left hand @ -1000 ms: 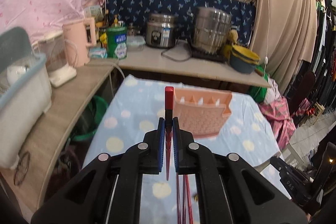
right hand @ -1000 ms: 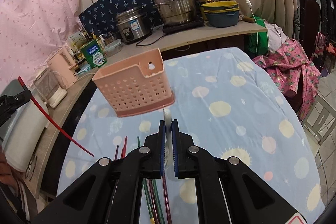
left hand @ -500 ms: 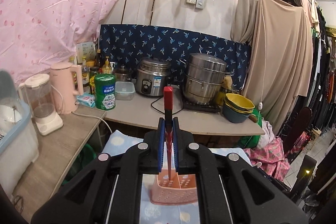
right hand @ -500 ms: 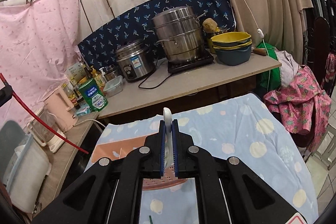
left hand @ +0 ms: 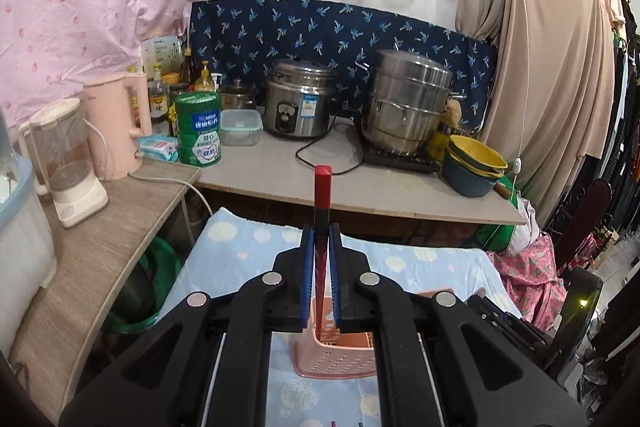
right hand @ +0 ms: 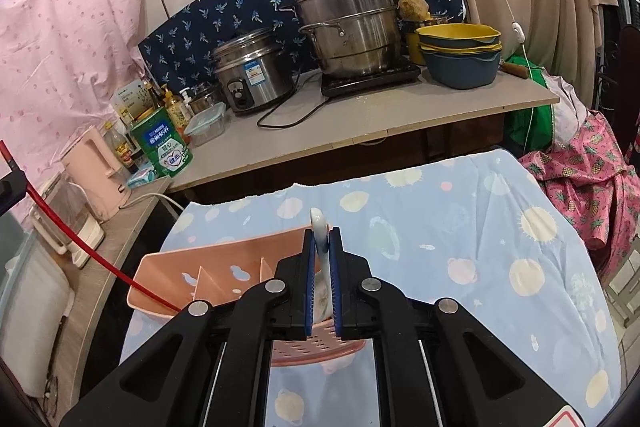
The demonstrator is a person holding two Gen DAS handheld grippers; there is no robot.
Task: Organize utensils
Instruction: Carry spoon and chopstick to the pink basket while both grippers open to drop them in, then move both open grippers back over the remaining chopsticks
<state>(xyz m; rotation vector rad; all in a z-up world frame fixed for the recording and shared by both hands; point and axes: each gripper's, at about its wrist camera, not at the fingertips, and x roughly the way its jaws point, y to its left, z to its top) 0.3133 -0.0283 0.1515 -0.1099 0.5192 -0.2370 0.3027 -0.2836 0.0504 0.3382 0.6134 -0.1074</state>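
My left gripper [left hand: 321, 239] is shut on a red chopstick [left hand: 322, 187] held upright; its lower end reaches down into the pink perforated utensil basket [left hand: 340, 359] below. In the right wrist view the same chopstick [right hand: 80, 247] slants from the left edge into the basket's [right hand: 168, 267] left compartment. My right gripper [right hand: 321, 241] is shut on a white ceramic spoon [right hand: 319, 223], handle up, held over the basket's right part.
The basket stands on a table with a blue dotted cloth [right hand: 460, 227]. Behind is a counter [right hand: 360, 131] with a rice cooker [right hand: 252, 67], steamer pot [right hand: 348, 23] and stacked bowls [right hand: 460, 51]. A side shelf on the left holds a pink kettle [left hand: 116, 131] and blender [left hand: 64, 163].
Both grippers dropped slightly toward the basket. The red chopstick's tip now sits inside the basket's left compartment, and the spoon is lower over the basket.
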